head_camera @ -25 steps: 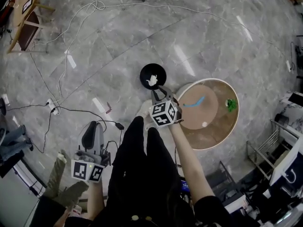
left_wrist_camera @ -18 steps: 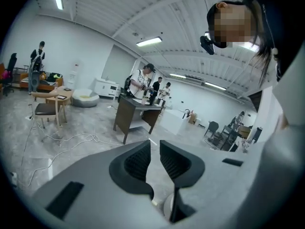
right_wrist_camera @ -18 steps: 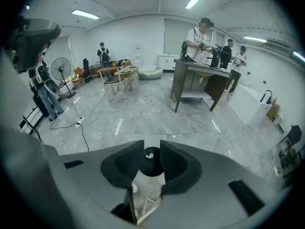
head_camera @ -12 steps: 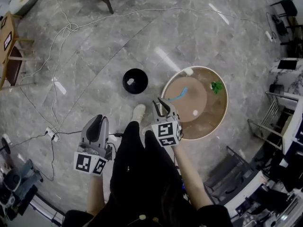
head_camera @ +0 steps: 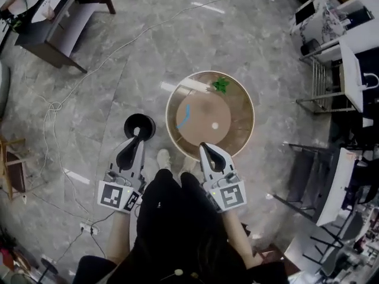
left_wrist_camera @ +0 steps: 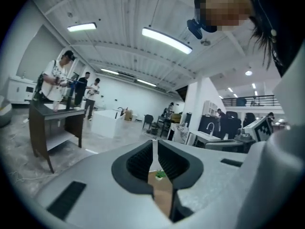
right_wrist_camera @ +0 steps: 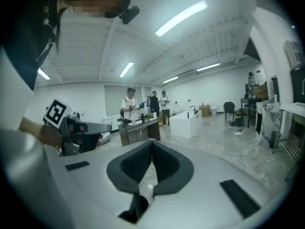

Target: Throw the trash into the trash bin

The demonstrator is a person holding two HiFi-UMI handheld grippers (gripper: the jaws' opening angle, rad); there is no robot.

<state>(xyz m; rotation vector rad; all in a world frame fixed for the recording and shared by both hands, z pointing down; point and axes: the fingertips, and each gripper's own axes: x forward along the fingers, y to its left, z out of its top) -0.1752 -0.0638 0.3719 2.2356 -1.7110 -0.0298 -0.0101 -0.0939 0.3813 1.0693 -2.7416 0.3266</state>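
The black trash bin (head_camera: pixel 140 126) stands on the floor left of the round wooden table (head_camera: pixel 234 108); its inside looks dark and I cannot make out any trash in it. On the table lie a blue strip (head_camera: pixel 186 116) and a small white ball (head_camera: pixel 215 125), beside a little green plant (head_camera: pixel 221 85). My left gripper (head_camera: pixel 131 148) (left_wrist_camera: pixel 153 149) is shut and empty, with its tip just short of the bin. My right gripper (head_camera: pixel 207 151) (right_wrist_camera: pixel 151 146) is shut too, with nothing in it, at the table's near edge.
White cables (head_camera: pixel 53 108) run over the marble floor at left, and a power strip (head_camera: pixel 89 226) lies near my feet. A dark desk (head_camera: pixel 65 22) stands at top left. Metal racks and desks (head_camera: pixel 349 70) crowd the right side. People (right_wrist_camera: pixel 131 101) stand far off.
The right gripper, open over the bin with white trash inside a second ago, has pulled back, risen and shut. The left gripper has come forward. The view has swung, so the table is now centred.
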